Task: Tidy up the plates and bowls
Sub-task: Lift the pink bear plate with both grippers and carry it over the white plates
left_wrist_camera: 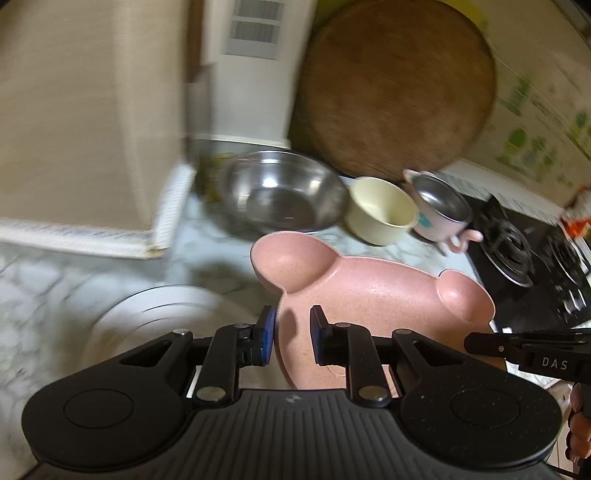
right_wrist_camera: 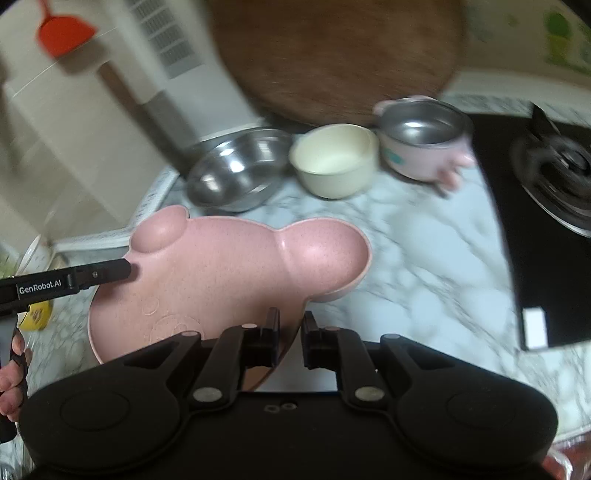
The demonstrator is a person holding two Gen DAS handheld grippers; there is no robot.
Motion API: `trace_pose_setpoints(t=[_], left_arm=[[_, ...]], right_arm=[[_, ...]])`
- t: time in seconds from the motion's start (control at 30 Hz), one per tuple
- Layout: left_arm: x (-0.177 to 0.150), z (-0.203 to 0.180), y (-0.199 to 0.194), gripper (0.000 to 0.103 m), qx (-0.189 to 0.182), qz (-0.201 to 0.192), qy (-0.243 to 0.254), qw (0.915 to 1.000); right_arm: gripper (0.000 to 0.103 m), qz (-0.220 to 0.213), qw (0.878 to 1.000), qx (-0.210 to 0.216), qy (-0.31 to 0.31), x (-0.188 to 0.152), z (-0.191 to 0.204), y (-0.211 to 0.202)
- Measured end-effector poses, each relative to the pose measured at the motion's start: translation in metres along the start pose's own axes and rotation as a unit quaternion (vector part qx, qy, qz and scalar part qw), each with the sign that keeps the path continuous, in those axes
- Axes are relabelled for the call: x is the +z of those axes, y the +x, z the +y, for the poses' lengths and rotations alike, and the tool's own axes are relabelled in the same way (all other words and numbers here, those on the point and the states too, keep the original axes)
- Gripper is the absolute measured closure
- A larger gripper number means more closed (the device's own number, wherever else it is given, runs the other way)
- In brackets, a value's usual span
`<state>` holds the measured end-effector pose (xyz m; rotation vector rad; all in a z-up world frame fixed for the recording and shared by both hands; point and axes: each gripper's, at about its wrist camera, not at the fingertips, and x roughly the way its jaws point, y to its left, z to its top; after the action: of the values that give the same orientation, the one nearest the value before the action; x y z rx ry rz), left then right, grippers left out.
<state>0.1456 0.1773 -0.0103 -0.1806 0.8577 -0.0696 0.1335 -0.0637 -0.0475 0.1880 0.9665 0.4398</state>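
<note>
A pink plate (left_wrist_camera: 369, 295) shaped like a mouse head with two round ears hangs above the marble counter, held from both sides. My left gripper (left_wrist_camera: 293, 334) is shut on its near rim, blue pads on either side of the edge. My right gripper (right_wrist_camera: 290, 339) is shut on the opposite rim of the pink plate (right_wrist_camera: 229, 266). Each view shows the other gripper's finger on the plate's edge. Behind it stand a steel bowl (left_wrist_camera: 284, 192), a cream bowl (left_wrist_camera: 382, 210) and a pink steel-lined bowl with handles (left_wrist_camera: 439, 206). A white plate (left_wrist_camera: 166, 317) lies lower left.
A round wooden board (left_wrist_camera: 395, 88) leans against the back wall. A black gas stove (left_wrist_camera: 524, 258) takes the counter's right side. A beige box (left_wrist_camera: 85, 122) stands at the left. A red scoop (right_wrist_camera: 62, 33) hangs upper left. A hand shows at the frame's edge.
</note>
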Motion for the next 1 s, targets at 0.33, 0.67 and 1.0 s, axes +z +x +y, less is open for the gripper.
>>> trace_pose_setpoints(t=[0.33,0.67,1.0], left_arm=[[-0.032,0.065,-0.041,0.083,0.055,-0.025,-0.067,0.9959],[-0.061,0.109,-0.047,0.083,0.109,-0.016,-0.11,0.9878],[-0.075,0.125,-0.03,0.084,0.137,-0.006,-0.114,0.984]], right_arm=[[0.091,0.015,0.995,0.044,-0.089,0.015,0.066,0.028],[0.091,0.037,0.985,0.065,-0.153,0.016,0.118,0.07],[0.091,0.051,0.979,0.066,-0.185,0.013,0.138,0.106]])
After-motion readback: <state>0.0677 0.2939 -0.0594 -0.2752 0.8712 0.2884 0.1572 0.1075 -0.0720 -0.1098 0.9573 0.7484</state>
